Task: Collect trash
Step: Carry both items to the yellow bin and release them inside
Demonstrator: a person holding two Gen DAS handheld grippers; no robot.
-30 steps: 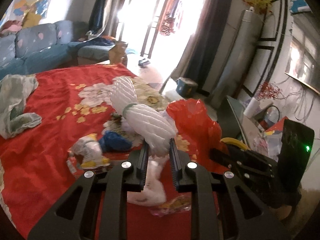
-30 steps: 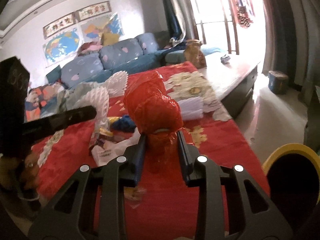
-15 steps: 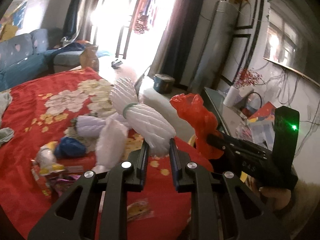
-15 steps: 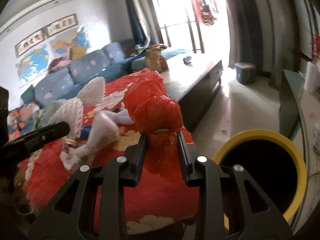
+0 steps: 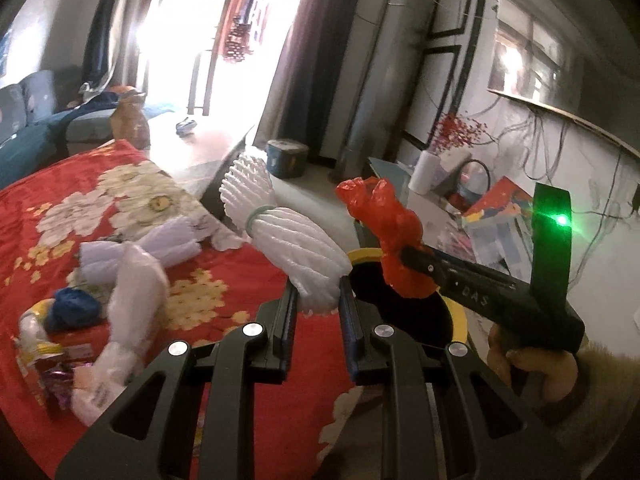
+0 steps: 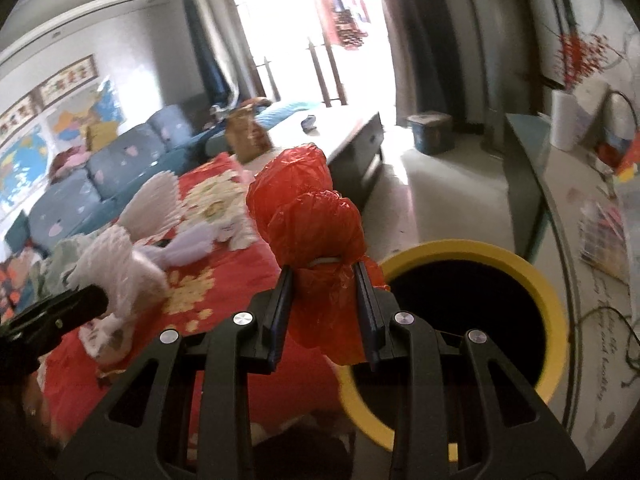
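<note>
While clamped in the right gripper [image 6: 325, 280], red bag [image 6: 308, 216] beside dark-mouthed yellow-rimmed bin [image 6: 472, 308]; left gripper [image 5: 318, 300] gripping white foam net [image 5: 296, 244].

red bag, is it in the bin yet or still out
Out. The red bag is clamped in the right gripper, held just above the near rim of the yellow-rimmed bin, not dropped inside.
</note>
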